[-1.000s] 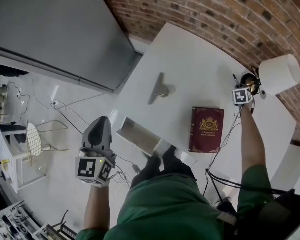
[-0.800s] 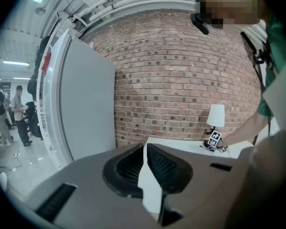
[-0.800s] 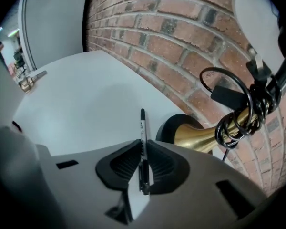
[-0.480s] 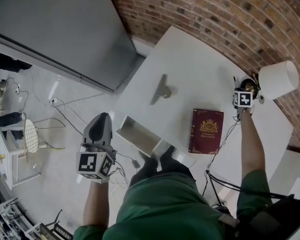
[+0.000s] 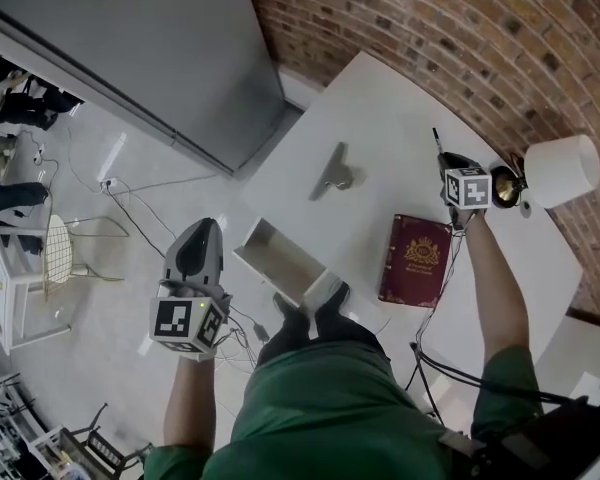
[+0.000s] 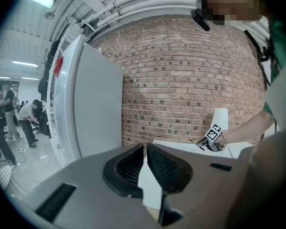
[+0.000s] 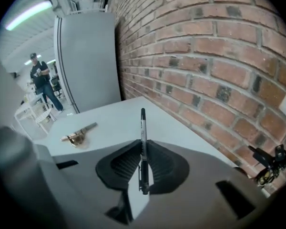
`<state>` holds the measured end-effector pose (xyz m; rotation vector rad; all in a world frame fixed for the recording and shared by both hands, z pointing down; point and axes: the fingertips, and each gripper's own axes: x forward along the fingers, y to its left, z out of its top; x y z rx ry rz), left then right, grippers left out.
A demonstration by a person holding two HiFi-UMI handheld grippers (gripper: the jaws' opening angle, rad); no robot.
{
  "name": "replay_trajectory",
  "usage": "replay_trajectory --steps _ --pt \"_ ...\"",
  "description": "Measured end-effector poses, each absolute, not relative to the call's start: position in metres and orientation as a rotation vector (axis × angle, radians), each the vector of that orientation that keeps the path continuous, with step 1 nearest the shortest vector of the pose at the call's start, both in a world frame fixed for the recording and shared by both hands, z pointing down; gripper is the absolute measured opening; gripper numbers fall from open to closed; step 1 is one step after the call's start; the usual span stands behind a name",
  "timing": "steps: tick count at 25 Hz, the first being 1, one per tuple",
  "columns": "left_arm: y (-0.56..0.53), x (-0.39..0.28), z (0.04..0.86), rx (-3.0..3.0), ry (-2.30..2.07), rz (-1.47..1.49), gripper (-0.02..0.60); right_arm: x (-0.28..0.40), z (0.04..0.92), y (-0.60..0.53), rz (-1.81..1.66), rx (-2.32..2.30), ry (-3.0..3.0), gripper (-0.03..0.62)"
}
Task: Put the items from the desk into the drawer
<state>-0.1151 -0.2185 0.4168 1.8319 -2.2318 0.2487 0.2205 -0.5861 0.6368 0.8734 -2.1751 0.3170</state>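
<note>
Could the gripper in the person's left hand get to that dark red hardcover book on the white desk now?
Probably yes. The left gripper is empty, jaws together, beside the open white drawer; the dark red hardcover book lies flat and uncovered, just beyond that drawer.

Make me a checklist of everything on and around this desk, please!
Surface: white desk, mostly bare.
Job's things: red book and small metal object lie on the desk; pen is in the right gripper; drawer stands open and looks empty.
Clutter: white lamp at the desk's far corner.
Grippers: right gripper has just been closing its jaws and grips the pen; left gripper shut, nothing between its jaws, held over the floor.
Cables: black cables trail near the book; more lie on the floor.
Surroundings: brick wall, grey cabinet, white wire chair.
</note>
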Motion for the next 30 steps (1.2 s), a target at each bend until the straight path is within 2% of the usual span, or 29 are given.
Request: replay_trajectory --steps 9,20,30 --pt "-0.153 -0.151 0.406 1.67 -2.376 0.174 0.023 0.106 0.588 -0.533 0.422 0.653 -2.359 0.048" --pt "-0.1 -0.181 0.422 1.633 -2.371 0.08 0.023 0.02 0.551 -0.409 0.427 0.363 -2.44 0.048" --pt "-0.055 -0.221 0.445 1.587 -2.349 0.024 0.023 -0.057 0.573 -0.301 0.443 0.244 -2.421 0.048"
